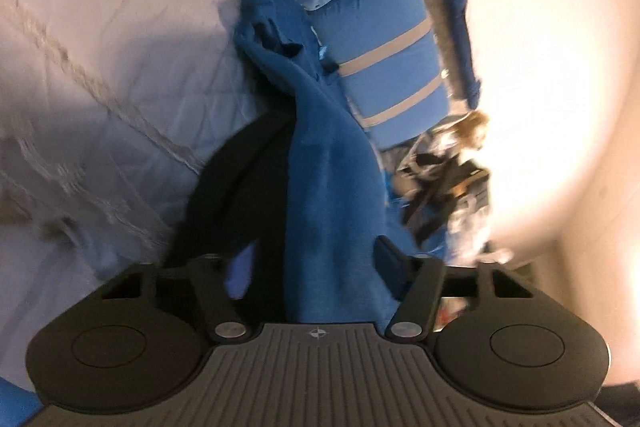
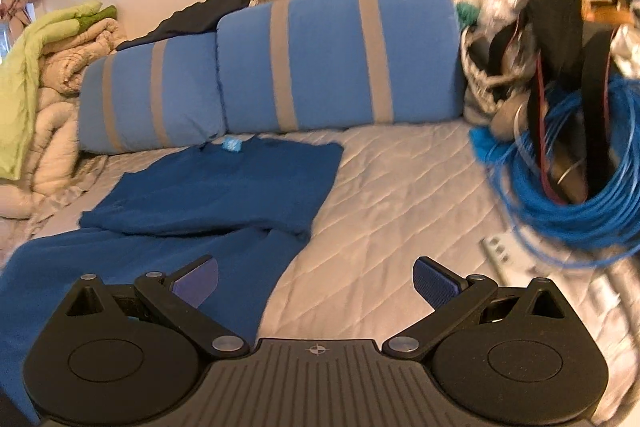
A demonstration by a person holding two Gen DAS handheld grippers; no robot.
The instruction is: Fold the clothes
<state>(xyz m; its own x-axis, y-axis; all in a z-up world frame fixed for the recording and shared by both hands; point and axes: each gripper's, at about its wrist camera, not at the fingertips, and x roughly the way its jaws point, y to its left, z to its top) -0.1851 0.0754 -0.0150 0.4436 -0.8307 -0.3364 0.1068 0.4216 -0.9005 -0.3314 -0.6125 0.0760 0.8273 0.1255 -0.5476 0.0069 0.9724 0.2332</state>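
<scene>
Left tongs [image 1: 316, 263] apparently grip blue garment [image 1: 332, 195] — view blurred.

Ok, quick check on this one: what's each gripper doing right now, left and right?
Left gripper: jaws partly closed around the blue garment; whether they pinch it cannot be told.
Right gripper: jaws open, holding nothing, above the bed.

Both views share striped pillows [image 1: 384, 39].

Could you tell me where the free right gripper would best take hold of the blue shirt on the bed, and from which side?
Probably the near corner of the blue shirt, coming from the bare quilt side. That edge lies flat and exposed where the folded upper layer ends, just ahead of the open right gripper. The left gripper has blue fabric bunched between its fingers.
</scene>
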